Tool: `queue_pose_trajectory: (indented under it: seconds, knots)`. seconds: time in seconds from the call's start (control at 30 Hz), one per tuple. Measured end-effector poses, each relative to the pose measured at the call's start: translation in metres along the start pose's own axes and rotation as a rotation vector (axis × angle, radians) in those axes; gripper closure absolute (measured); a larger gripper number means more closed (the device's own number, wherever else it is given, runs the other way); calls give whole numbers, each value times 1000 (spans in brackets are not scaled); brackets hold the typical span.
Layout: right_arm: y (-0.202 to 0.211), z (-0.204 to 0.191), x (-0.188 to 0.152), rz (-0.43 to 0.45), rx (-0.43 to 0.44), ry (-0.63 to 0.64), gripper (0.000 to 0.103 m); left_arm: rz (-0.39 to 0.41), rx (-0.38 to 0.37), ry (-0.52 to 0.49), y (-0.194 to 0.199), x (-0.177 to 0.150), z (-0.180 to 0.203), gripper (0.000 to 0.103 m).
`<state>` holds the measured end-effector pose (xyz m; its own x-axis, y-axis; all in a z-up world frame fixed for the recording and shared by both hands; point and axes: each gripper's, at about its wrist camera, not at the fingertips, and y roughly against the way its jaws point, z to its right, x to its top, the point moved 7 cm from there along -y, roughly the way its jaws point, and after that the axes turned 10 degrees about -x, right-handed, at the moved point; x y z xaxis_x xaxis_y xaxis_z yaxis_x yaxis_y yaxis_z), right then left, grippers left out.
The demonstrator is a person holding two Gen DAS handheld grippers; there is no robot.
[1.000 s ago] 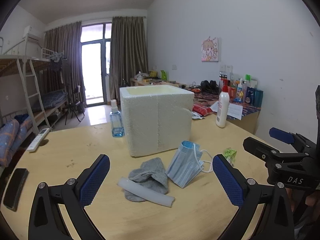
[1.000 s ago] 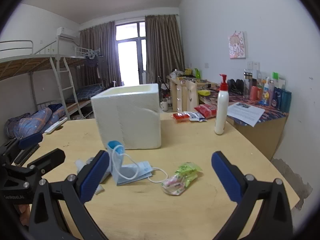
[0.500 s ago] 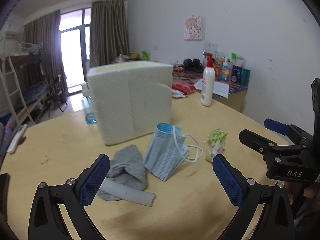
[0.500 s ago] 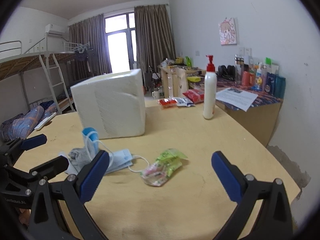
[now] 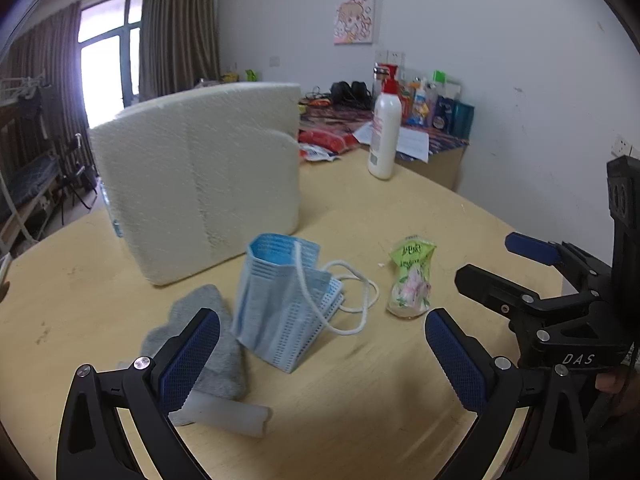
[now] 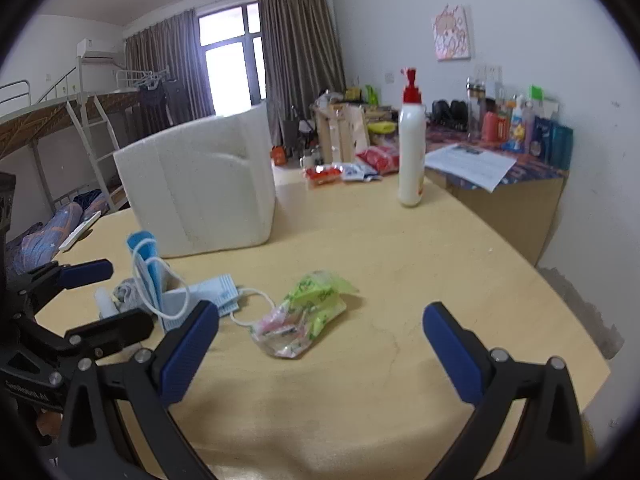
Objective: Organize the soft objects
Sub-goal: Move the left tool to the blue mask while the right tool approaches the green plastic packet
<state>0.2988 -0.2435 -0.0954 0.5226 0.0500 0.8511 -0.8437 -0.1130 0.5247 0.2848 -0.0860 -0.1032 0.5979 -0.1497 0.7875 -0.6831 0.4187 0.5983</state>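
Four soft items loose on table (image 5: 400, 208) — mask (image 5: 280, 300), sock (image 5: 212, 340), foam tube (image 5: 228, 414), snack pouch (image 6: 304, 316) — at 6 o'clock of foam box (image 5: 196, 184). Nothing sorted yet, I reckon. L gripper (image 5: 320, 356) & R gripper (image 6: 320, 354) spread wide, empty.

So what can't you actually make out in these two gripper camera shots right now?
- Inside of the white foam box: both views sit too low and show only its outer walls.
- Grey fabric sock: partly behind the left gripper finger in the left view, mostly behind the blue pleated face mask in the right view.
- Green plastic packet: print too small to read.
- White foam tube: near end hidden by that finger.
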Motion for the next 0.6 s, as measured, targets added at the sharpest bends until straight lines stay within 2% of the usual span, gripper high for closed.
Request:
queue_pose_trajectory:
  seconds: [0.17, 0.5, 0.6]
  knots:
    - [-10, 1, -4, -35, 19, 0, 0, -30, 9, -14, -13, 0, -2, 0]
    - [-20, -2, -9, -74, 32, 21, 0, -75, 15, 46, -32, -5, -21, 1]
    - [-24, -1, -9, -83, 35, 24, 0, -82, 18, 51, -37, -5, -24, 8]
